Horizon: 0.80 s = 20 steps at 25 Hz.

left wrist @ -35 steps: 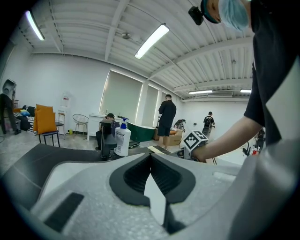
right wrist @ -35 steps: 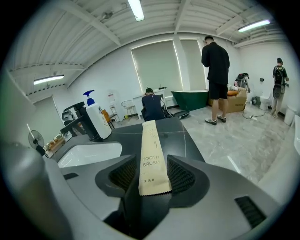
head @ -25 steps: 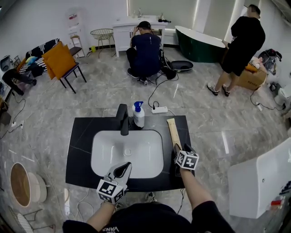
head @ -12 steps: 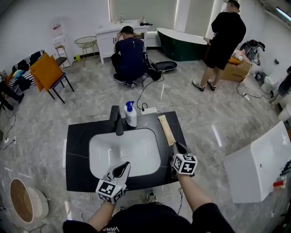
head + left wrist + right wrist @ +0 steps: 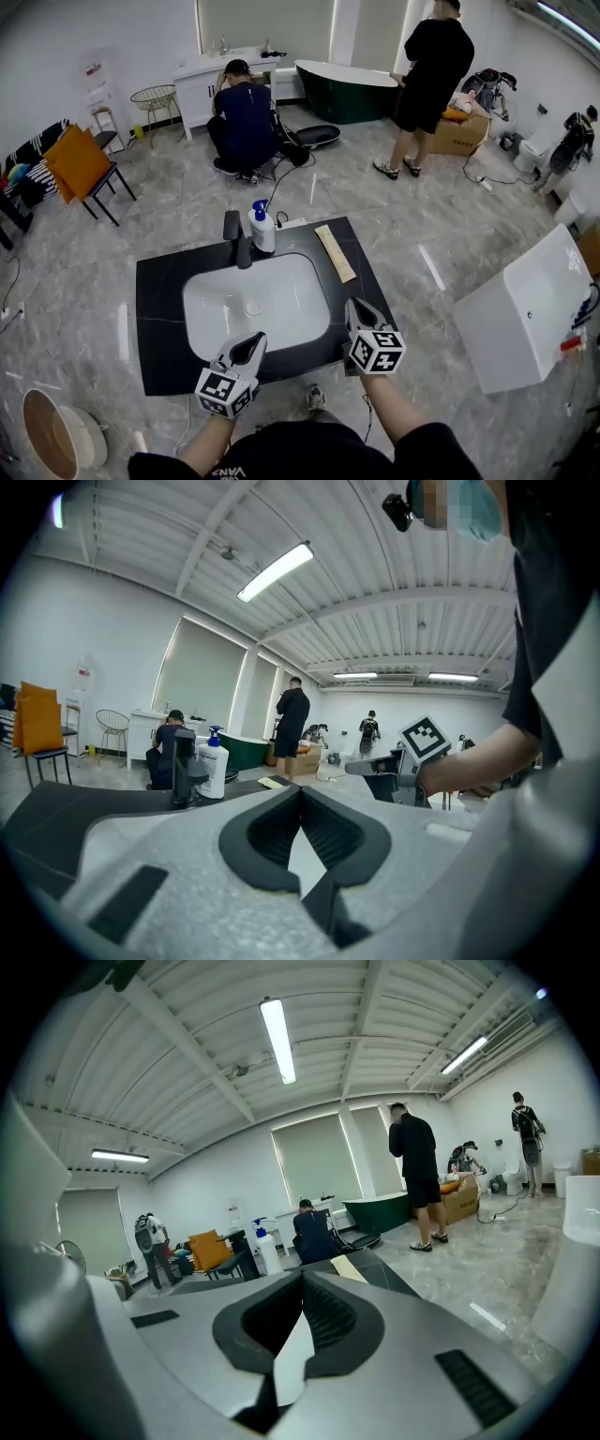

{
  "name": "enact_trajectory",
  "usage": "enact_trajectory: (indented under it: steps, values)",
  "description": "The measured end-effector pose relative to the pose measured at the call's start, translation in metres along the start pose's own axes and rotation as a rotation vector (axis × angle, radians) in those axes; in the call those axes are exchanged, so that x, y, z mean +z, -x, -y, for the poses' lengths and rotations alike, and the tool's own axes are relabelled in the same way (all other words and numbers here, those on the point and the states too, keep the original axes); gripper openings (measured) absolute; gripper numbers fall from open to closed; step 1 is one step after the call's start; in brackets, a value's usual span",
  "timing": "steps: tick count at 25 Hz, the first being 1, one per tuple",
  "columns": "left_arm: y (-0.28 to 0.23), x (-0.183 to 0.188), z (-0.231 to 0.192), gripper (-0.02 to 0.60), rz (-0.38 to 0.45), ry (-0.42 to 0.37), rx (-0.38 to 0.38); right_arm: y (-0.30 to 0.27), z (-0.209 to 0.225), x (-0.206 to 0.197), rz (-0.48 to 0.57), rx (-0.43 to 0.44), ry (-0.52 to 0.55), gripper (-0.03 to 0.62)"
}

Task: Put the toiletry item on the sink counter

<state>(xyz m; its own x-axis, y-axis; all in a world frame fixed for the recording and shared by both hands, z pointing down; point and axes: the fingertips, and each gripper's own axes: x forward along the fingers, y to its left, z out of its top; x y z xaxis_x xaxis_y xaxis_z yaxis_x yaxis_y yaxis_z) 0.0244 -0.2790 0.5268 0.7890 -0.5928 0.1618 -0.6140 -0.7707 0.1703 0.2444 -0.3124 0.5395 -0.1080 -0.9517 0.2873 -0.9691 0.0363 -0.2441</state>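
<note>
The toiletry item, a long flat beige tube [image 5: 335,253], lies on the right side of the black sink counter [image 5: 159,309], alone and untouched. It also shows as a pale strip [image 5: 349,1268] ahead of my right gripper. My right gripper [image 5: 357,309] hovers at the counter's near right corner, a short way back from the tube, its jaws closing fully together with nothing between them [image 5: 302,1276]. My left gripper [image 5: 251,345] sits over the near rim of the white basin [image 5: 253,305], shut and empty [image 5: 300,787].
A black faucet [image 5: 232,240] and a white pump bottle [image 5: 262,228] stand at the counter's back edge. Behind it one person crouches [image 5: 242,117] and another stands [image 5: 427,75] by a green bathtub [image 5: 347,92]. A white fixture [image 5: 525,314] lies on the floor at right.
My right gripper has drawn back from the tube's near end toward the counter's front edge, and its jaws have gone from open to shut. The tube stays on the counter. The left gripper holds still.
</note>
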Motion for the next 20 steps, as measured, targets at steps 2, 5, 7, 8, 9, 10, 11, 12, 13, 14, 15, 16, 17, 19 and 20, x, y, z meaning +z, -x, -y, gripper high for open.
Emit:
enact_trajectory:
  steps: [2, 5, 7, 8, 9, 10, 11, 12, 13, 14, 15, 16, 17, 19, 20]
  values:
    - [0.012, -0.002, 0.004, 0.008, 0.000, 0.000, -0.013, 0.018, -0.012, -0.004, 0.010, 0.001, -0.007, 0.000]
    - [0.030, -0.005, 0.011, 0.008, 0.005, -0.002, -0.032, 0.043, -0.031, -0.012, 0.020, 0.002, -0.009, 0.000]
    - [0.041, -0.006, 0.014, 0.008, 0.009, -0.003, -0.042, 0.057, -0.044, -0.017, 0.027, 0.005, -0.016, 0.000]
    - [0.046, -0.006, 0.016, 0.008, 0.010, -0.004, -0.047, 0.064, -0.051, -0.020, 0.029, 0.007, -0.021, 0.000]
    - [0.052, -0.007, 0.017, 0.008, 0.010, -0.006, -0.052, 0.071, -0.057, -0.023, 0.031, 0.007, -0.026, 0.000]
    - [0.058, -0.007, 0.019, 0.008, 0.010, -0.007, -0.057, 0.078, -0.063, -0.026, 0.032, 0.007, -0.031, 0.000]
    - [0.063, -0.008, 0.021, 0.008, 0.010, -0.008, -0.063, 0.085, -0.068, -0.029, 0.033, 0.005, -0.034, 0.000]
    - [0.067, -0.009, 0.023, 0.008, 0.010, -0.008, -0.070, 0.091, -0.072, -0.032, 0.034, 0.003, -0.037, 0.000]
    - [0.072, -0.011, 0.025, 0.008, 0.011, -0.008, -0.076, 0.097, -0.076, -0.035, 0.036, 0.000, -0.041, 0.000]
    - [0.077, -0.012, 0.027, 0.008, 0.011, -0.008, -0.081, 0.103, -0.081, -0.039, 0.038, -0.003, -0.047, 0.000]
    - [0.082, -0.014, 0.028, 0.008, 0.012, -0.008, -0.085, 0.109, -0.086, -0.043, 0.040, -0.006, -0.054, 0.000]
    - [0.087, -0.016, 0.029, 0.008, 0.013, -0.008, -0.088, 0.114, -0.091, -0.047, 0.040, -0.007, -0.060, 0.000]
    - [0.092, -0.017, 0.030, 0.008, 0.013, -0.007, -0.090, 0.120, -0.096, -0.052, 0.038, -0.005, -0.063, 0.000]
    - [0.102, -0.021, 0.031, 0.008, 0.013, -0.005, -0.094, 0.130, -0.107, -0.062, 0.032, -0.001, -0.068, 0.000]
    - [0.107, -0.022, 0.032, 0.008, 0.012, -0.005, -0.095, 0.135, -0.111, -0.066, 0.030, -0.001, -0.071, 0.000]
